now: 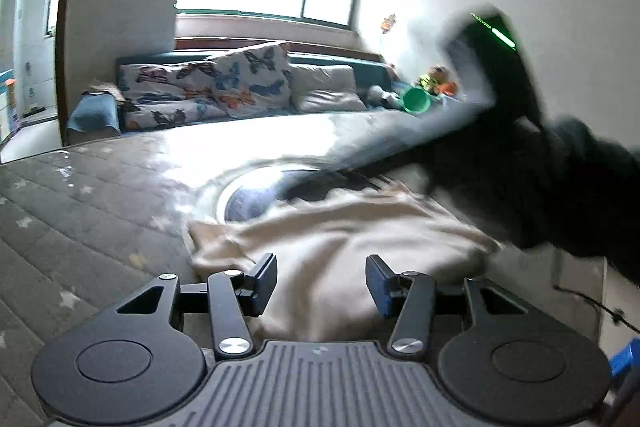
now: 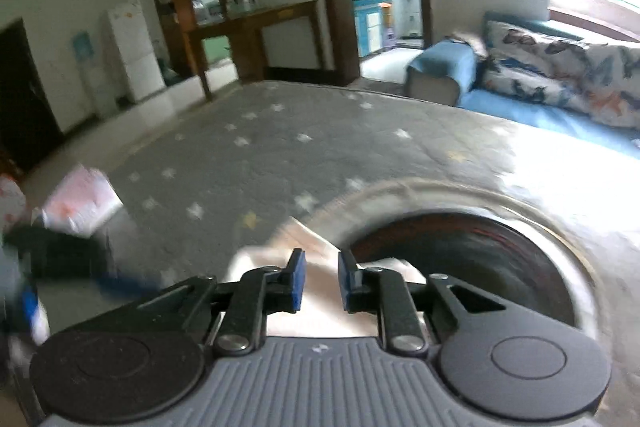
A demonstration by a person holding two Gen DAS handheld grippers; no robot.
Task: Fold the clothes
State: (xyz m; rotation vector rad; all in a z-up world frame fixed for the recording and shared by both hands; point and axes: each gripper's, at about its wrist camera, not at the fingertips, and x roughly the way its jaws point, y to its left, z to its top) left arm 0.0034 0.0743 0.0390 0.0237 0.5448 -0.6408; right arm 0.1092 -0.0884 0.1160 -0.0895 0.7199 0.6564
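The left gripper (image 1: 322, 285) hangs over a cream cloth (image 1: 340, 239) with its jaws parted and nothing pinched between them; the cloth lies below and ahead of the pads, not gripped. The cloth is rumpled and spread on a grey star-print cover (image 1: 80, 195) (a quilted surface, seemingly a table top). Its far edge lies against a round steel basin (image 1: 256, 195), and part of the cloth overlaps the basin's near rim. The basin's inside looks dark and shiny; what it holds, if anything, is too blurred to tell.

From the right, the right gripper (image 1: 496, 67) crosses the left wrist view as a dark smear with a green light, reaching over the basin.

In the right wrist view that gripper (image 2: 322, 281) has its jaws narrowly parted, with a slim gap between the blue pads. The cloth (image 2: 320, 311) shows through and under the gap, but no fold is clamped there. The basin (image 2: 460, 255) sits just right of the fingers, its bowl dark and streaked by motion blur, its rim (image 2: 400, 187) resting on the cover (image 2: 240, 147).

Behind are a sofa (image 2: 520, 107) with butterfly cushions (image 1: 224, 87), and on the sofa's far end a green tub (image 1: 416, 101) among toys.
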